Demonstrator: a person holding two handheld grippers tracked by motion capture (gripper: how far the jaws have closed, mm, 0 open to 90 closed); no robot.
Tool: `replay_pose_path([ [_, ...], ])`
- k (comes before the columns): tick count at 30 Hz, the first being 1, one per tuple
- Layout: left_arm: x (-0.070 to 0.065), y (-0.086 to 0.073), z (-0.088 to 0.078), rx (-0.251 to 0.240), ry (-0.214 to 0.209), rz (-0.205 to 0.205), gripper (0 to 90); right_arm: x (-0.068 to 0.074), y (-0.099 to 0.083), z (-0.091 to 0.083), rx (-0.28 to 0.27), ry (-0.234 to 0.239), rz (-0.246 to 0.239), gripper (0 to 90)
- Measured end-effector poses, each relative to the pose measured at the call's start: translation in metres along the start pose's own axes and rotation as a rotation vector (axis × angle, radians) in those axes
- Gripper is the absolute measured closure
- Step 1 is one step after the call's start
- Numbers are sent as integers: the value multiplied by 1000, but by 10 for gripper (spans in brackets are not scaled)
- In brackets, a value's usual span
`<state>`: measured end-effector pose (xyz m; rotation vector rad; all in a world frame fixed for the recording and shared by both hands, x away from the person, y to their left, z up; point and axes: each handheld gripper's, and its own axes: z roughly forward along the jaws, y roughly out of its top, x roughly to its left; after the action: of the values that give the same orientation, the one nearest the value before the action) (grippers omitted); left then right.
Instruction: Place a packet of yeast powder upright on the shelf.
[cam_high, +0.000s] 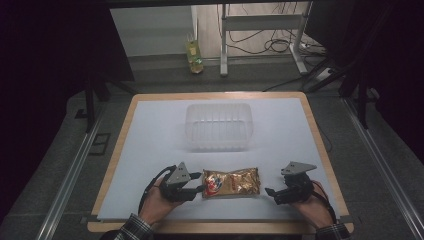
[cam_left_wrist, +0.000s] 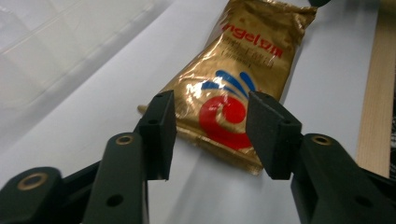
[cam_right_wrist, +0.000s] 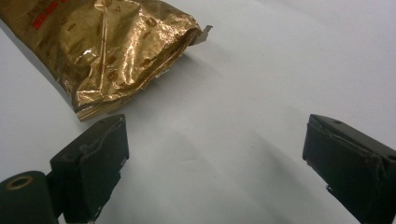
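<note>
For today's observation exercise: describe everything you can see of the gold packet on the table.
The gold packet is a crinkled, shiny foil pouch with red lettering and a red-and-blue swirl. It lies flat on the white sheet, in front of the clear tub. Its sealed end sits between the left gripper's jaws, with no visible contact. The right gripper is open beside its other end.

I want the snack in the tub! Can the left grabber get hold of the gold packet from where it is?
Probably yes. The left gripper is right at the near end of the gold packet, jaws on either side of its edge, not pinching yet, and nothing lies between.
</note>
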<state>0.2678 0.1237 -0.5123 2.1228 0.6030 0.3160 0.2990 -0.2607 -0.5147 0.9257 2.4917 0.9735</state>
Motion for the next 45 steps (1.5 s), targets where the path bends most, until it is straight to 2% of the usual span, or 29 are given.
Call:
replay_pose_path([
  [3, -1, 2, 3, -7, -6, 6, 598, 1, 0, 0, 4, 1, 0, 73],
  [4, -1, 3, 4, -9, -10, 8, 642, 1, 0, 1, 6, 2, 2, 73],
  [5, -2, 3, 5, -13, -11, 8, 642, 1, 0, 1, 6, 2, 2, 73],
  [6, -2, 4, 7, -15, -16, 9, 698, 1, 0, 0, 4, 3, 1, 73],
  [7, -2, 5, 8, -15, -20, 10, 698, 1, 0, 0, 4, 3, 1, 73],
  [8, -3, 6, 10, -17, -21, 14, 761, 1, 1, 0, 2, 2, 1, 73],
  [9, -3, 7, 12, -17, -24, 18, 761, 1, 1, 0, 2, 2, 1, 73],
  [10, -3, 8, 15, -22, -32, 19, 818, 1, 1, 0, 4, 3, 2, 74],
  [13, -3, 9, 18, -25, -48, 17, 891, 2, 2, 0, 6, 6, 6, 74],
  [17, -2, 10, 26, -23, -64, 12, 893, 4, 3, 1, 1, 10, 8, 74],
  [24, -4, 6, 42, 14, -56, 27, 893, 5, 3, 2, -2, 16, 10, 73],
  [33, -4, 4, 42, 29, -30, 42, 897, 10, 5, 4, 9, 35, 5, 70],
  [35, -4, 3, 42, 29, -29, 34, 897, 12, 6, 4, 10, 40, 5, 69],
  [39, -1, 1, 40, 33, -33, -10, 898, 13, 6, 3, 14, 49, 14, 69],
  [45, -1, -2, 37, 45, -19, -9, 899, 15, 7, 3, 15, 71, 31, 69],
])
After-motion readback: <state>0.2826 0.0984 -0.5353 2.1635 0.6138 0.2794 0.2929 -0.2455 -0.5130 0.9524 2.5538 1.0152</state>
